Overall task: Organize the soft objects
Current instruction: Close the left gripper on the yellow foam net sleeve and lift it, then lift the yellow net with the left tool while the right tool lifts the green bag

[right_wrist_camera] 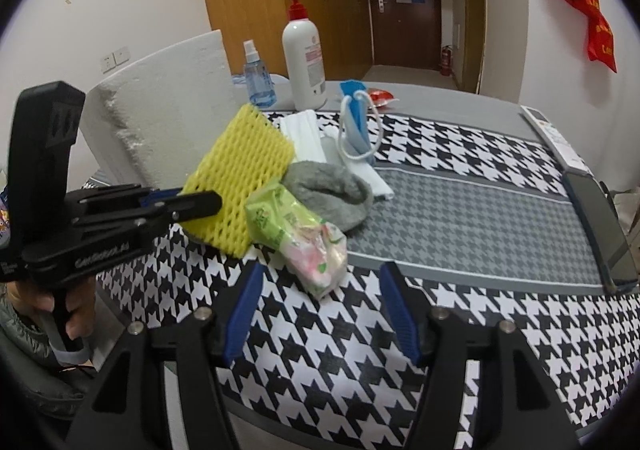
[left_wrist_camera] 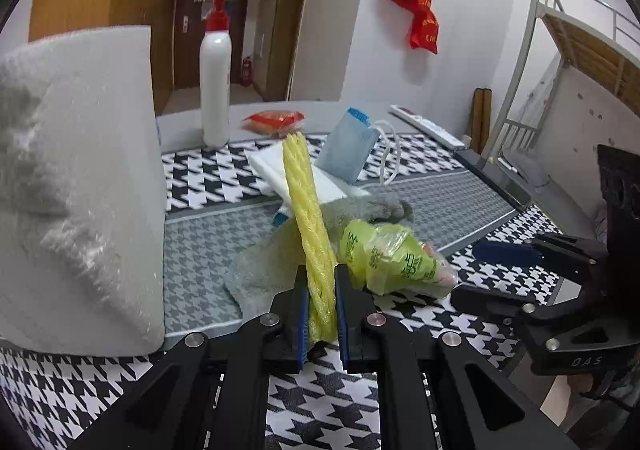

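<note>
So on the left, the left gripper is pinching the yellow foam net edge-on above the houndstooth cloth. Right beside it sits the green plastic bag against a grey sock, while the right gripper hangs wide, nothing between its pads.

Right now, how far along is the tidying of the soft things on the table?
Nothing looks sorted yet. In hand: the left gripper is shut on the yellow foam net, holding it on edge. The right gripper is open and empty, just short of the green plastic bag. Left in the heap: that bag, the grey cloth, the white folded sheets and the blue face mask.
</note>
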